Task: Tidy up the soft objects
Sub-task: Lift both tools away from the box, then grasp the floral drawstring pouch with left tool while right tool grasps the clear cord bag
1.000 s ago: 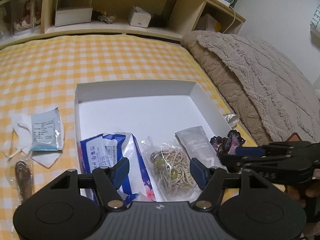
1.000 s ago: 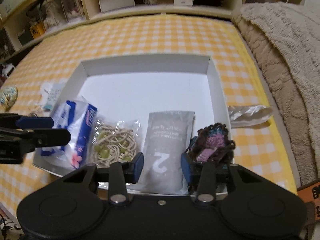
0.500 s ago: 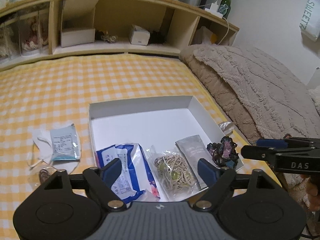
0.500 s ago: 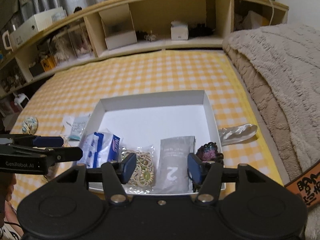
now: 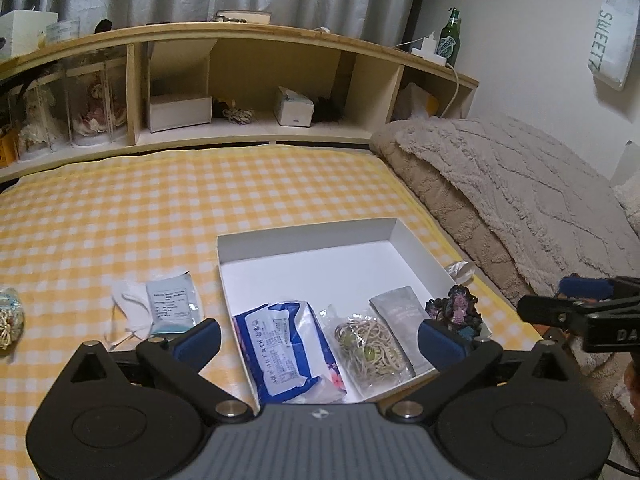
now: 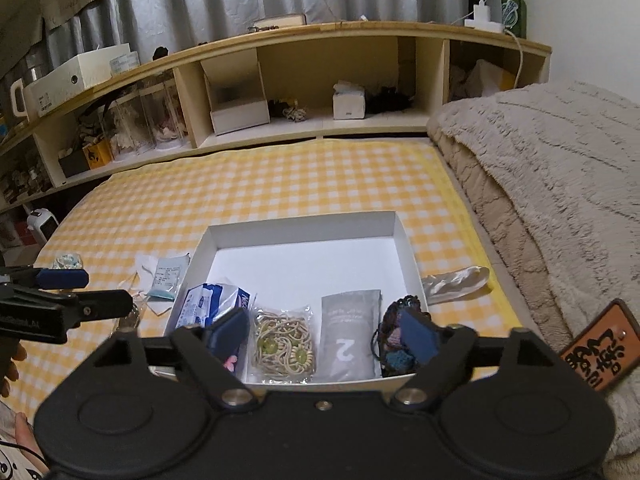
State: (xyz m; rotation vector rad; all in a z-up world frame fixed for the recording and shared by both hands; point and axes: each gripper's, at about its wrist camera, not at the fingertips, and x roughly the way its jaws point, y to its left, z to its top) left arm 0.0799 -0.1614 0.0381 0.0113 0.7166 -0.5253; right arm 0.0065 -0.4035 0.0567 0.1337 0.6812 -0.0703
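Observation:
A white box (image 5: 304, 236) lies on the yellow checked bedcover. Along its near side lie a blue tissue pack (image 5: 280, 352), a clear bag of hair ties (image 5: 368, 344), a grey sachet (image 5: 400, 312) and a dark crochet piece (image 5: 454, 308). My left gripper (image 5: 320, 338) hovers above the box's near-left part, jaws opening wide and gripping nothing. My right gripper (image 6: 322, 334) hovers over the near edge of the box (image 6: 300, 228), jaws also opening with nothing pressed between them; the crochet piece (image 6: 394, 336) lies below its right finger. A mask packet (image 5: 172, 304) lies left of the box.
A white glove (image 6: 456, 280) lies on the cover right of the box, beside a beige blanket (image 6: 540, 168). A small wrapped item (image 5: 8, 316) sits far left. A wooden shelf (image 5: 240, 128) with boxes runs along the back. An orange tag (image 6: 596, 348) is near right.
Both grippers have drawn up and back from the box, so more of the bed and shelf shows. Both pairs of jaws have spread much wider. The items in the box have not moved.

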